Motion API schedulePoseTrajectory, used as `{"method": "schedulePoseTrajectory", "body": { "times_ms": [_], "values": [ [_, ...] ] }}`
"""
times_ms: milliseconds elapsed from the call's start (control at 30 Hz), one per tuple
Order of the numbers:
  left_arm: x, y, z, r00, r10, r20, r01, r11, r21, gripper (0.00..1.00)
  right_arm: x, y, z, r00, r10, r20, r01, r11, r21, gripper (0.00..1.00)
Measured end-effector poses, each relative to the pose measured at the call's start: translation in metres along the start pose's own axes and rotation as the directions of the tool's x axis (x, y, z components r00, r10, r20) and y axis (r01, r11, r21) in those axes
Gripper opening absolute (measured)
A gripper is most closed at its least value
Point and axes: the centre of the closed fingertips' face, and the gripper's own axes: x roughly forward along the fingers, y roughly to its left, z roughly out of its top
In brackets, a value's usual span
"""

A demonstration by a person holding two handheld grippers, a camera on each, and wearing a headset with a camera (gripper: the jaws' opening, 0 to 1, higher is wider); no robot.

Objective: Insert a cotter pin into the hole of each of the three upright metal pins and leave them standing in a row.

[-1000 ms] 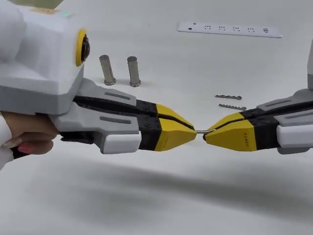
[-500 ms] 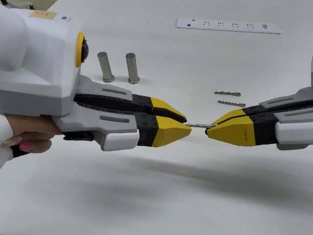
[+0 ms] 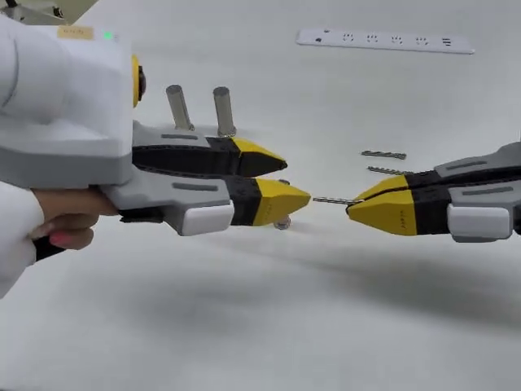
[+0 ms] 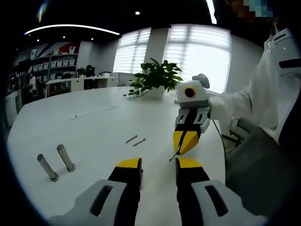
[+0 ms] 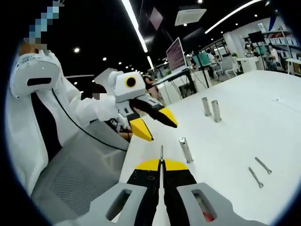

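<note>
My left gripper [image 3: 297, 179] is open, its jaws spread one above the other around a third metal pin [image 3: 282, 222], whose base shows on the table under the lower jaw. In the right gripper view that pin [image 5: 186, 149] stands upright and free. My right gripper [image 3: 352, 204] is shut on a cotter pin [image 3: 330, 199] that points at the left gripper's tips without touching them. Two more metal pins [image 3: 177, 107] [image 3: 224, 112] stand side by side behind. Two spare cotter pins [image 3: 383, 154] [image 3: 387, 171] lie on the table at the right.
A white power strip [image 3: 383, 41] lies along the far edge of the white table [image 3: 269, 326]. A potted plant [image 4: 157, 77] stands at the table's far end in the left gripper view.
The left gripper's jaws have opened wide and the two grippers have drawn apart. The third metal pin now stands on the table. The cotter pin stays in the right gripper.
</note>
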Motion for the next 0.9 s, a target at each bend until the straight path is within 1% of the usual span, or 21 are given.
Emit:
{"method": "schedulePoseTrajectory", "body": {
  "times_ms": [67,133,167,300,400,533,600,733,767,800,833,900],
  "values": [
    [0.001,0.004,-0.002,0.9999,0.014,-0.008,-0.014,1.000,0.003,0.26,0.002,-0.005,0.000,0.9998,-0.018,0.003,0.018,1.000,-0.003,0.00],
    [0.004,0.006,-0.004,0.9995,0.025,-0.018,-0.025,1.000,0.008,0.26,0.003,-0.010,0.000,0.9991,-0.042,0.001,0.042,0.999,-0.023,0.00],
    [0.005,0.007,-0.006,0.9992,0.029,-0.026,-0.028,0.999,0.015,0.26,0.004,-0.014,0.000,0.9981,-0.062,-0.006,0.061,0.997,-0.047,0.00],
    [0.008,0.011,-0.011,0.9987,0.028,-0.044,-0.027,0.999,0.019,0.26,0.007,-0.021,0.001,0.9959,-0.091,0.000,0.090,0.994,-0.059,0.00],
    [0.010,0.014,-0.014,0.9980,0.025,-0.059,-0.023,0.999,0.028,0.25,0.010,-0.026,0.000,0.9931,-0.116,-0.013,0.115,0.989,-0.092,0.00],
    [0.012,0.017,-0.016,0.9975,0.023,-0.067,-0.020,0.999,0.035,0.22,0.016,-0.028,0.000,0.9916,-0.128,-0.019,0.125,0.986,-0.112,0.00],
    [0.013,0.018,-0.018,0.9968,0.021,-0.077,-0.018,0.999,0.040,0.22,0.018,-0.029,-0.002,0.9906,-0.134,-0.029,0.129,0.983,-0.130,0.00],
    [0.016,0.018,-0.023,0.9946,0.006,-0.104,-0.001,0.999,0.052,0.21,0.021,-0.030,-0.003,0.9889,-0.143,-0.041,0.136,0.981,-0.141,0.00],
    [0.018,0.015,-0.023,0.9941,0.005,-0.108,0.001,0.998,0.056,0.20,0.022,-0.031,-0.004,0.9886,-0.144,-0.045,0.136,0.981,-0.141,0.00],
    [0.017,0.017,-0.024,0.9938,0.004,-0.111,0.002,0.998,0.057,0.20,0.023,-0.031,-0.004,0.9882,-0.146,-0.047,0.138,0.980,-0.144,0.00],
    [0.015,0.024,-0.026,0.9934,0.004,-0.115,0.003,0.998,0.058,0.20,0.023,-0.032,-0.004,0.9879,-0.146,-0.050,0.138,0.980,-0.146,0.00],
    [0.014,0.027,-0.027,0.9928,0.006,-0.119,0.002,0.998,0.064,0.19,0.024,-0.033,-0.005,0.9875,-0.149,-0.052,0.139,0.978,-0.155,0.00]
  ]
}}
